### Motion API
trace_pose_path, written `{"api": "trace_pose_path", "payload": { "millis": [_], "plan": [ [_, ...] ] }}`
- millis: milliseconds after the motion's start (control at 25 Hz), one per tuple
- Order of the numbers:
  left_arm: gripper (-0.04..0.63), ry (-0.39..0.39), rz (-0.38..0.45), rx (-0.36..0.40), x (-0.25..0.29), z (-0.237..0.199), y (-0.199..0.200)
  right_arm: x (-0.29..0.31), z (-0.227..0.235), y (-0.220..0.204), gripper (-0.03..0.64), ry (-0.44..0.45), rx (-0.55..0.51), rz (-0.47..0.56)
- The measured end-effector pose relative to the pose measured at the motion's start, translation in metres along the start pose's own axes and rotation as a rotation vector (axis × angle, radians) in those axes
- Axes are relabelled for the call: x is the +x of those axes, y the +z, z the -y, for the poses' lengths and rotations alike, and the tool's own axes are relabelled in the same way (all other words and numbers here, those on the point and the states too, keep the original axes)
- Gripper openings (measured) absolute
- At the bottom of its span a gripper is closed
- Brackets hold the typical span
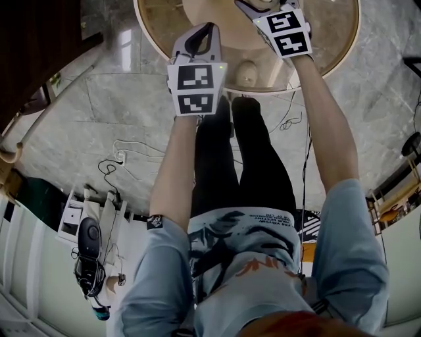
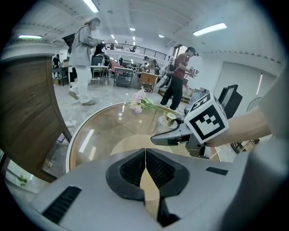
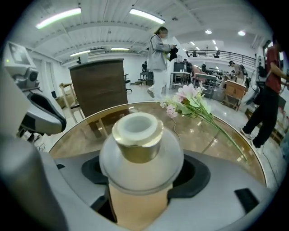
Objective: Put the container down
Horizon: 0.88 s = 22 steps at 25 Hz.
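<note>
The container is a frosted white vase with a gold neck and an open mouth. My right gripper is shut on its body and holds it upright above the round glass table. From the left gripper view its gold neck peeks out past the right gripper. The left gripper has its jaws pressed together with nothing between them, and hovers over the table's near side. In the head view both grippers reach over the table edge, the left gripper at centre and the right gripper at the top.
A bunch of pink flowers lies on the far part of the glass. A dark wooden cabinet stands beyond the table. People walk and stand in the hall behind. Cables and bags lie on the marble floor.
</note>
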<state>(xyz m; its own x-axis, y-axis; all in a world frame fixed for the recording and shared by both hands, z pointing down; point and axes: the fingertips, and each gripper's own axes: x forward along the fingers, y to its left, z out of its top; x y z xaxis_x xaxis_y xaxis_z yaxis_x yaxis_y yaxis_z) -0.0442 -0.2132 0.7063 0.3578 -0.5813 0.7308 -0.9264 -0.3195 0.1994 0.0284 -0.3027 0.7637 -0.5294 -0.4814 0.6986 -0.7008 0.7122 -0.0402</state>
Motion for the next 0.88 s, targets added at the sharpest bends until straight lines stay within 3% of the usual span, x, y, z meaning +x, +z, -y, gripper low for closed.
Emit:
{"api": "trace_pose_path", "payload": {
  "millis": [280, 480, 640, 760, 880],
  "plan": [
    [0.031, 0.029, 0.025, -0.044, -0.033, 0.006, -0.007, -0.064, -0.012, -0.008, 0.34, -0.034, 0.263, 0.076],
    [0.031, 0.033, 0.074, -0.085, -0.07, 0.029, 0.007, -0.131, -0.028, -0.001, 0.136, -0.074, 0.406, 0.139],
    [0.03, 0.018, 0.117, -0.123, -0.107, 0.056, 0.028, -0.184, -0.039, 0.019, 0.011, -0.114, 0.469, 0.176],
    [0.031, 0.01, 0.184, -0.202, -0.14, 0.07, 0.057, -0.223, -0.036, 0.05, 0.011, -0.126, 0.51, 0.249],
    [0.028, -0.003, 0.236, -0.213, -0.174, 0.089, 0.086, -0.268, -0.035, 0.083, 0.011, -0.127, 0.512, 0.306]
  ]
}}
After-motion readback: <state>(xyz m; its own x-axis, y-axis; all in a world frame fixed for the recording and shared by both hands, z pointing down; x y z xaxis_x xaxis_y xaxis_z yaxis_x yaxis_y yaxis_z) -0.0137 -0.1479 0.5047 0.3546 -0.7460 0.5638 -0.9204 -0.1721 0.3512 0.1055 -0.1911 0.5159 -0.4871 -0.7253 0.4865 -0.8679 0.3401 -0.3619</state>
